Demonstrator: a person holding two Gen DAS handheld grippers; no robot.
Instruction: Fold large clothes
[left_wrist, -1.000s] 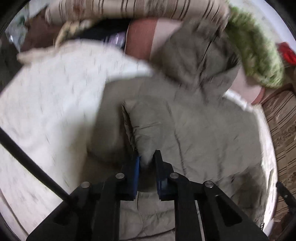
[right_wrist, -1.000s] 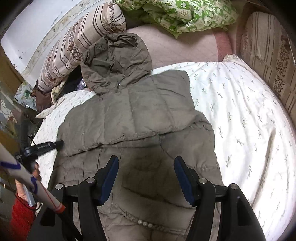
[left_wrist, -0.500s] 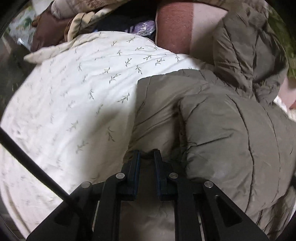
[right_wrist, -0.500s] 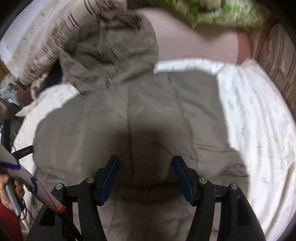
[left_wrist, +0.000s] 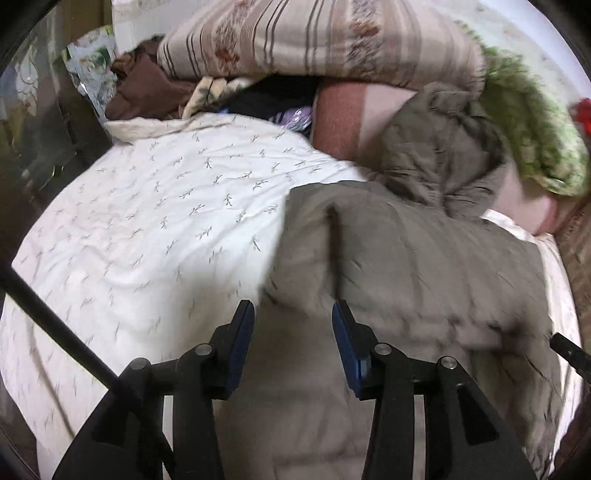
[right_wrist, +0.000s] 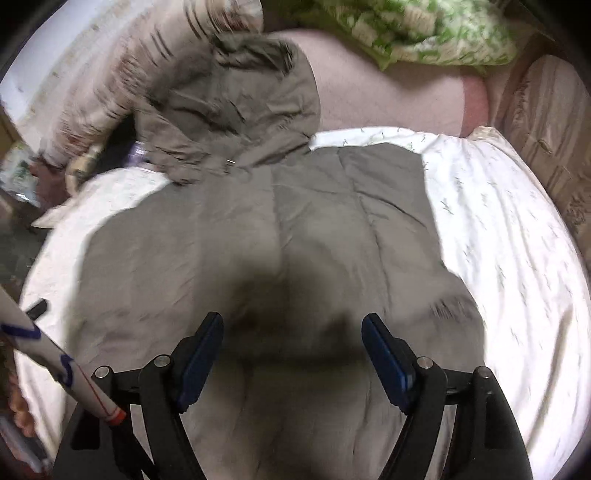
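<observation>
An olive-grey padded hooded coat (left_wrist: 424, 266) (right_wrist: 280, 229) lies spread on a white bed sheet with a small leaf print (left_wrist: 155, 221) (right_wrist: 509, 236). Its hood (left_wrist: 439, 155) (right_wrist: 236, 110) points toward the pillows, and both sleeves are folded in over the body. My left gripper (left_wrist: 293, 314) hovers over the coat's left edge with its jaws opening and nothing pinched between them. Over the middle of the coat my right gripper (right_wrist: 291, 325) stands wide, its jaws still opening, holding nothing.
A striped pillow (left_wrist: 317, 37) and a green patterned quilt (right_wrist: 413, 29) lie at the head of the bed. Dark clothes (left_wrist: 147, 85) are piled at the far left corner. A padded striped headboard (right_wrist: 550, 125) runs along the right. A hand (right_wrist: 22, 406) shows at lower left.
My left gripper has let go of the sleeve it held and opened, pulling back to the left edge of the coat. The right gripper has opened wider over the coat.
</observation>
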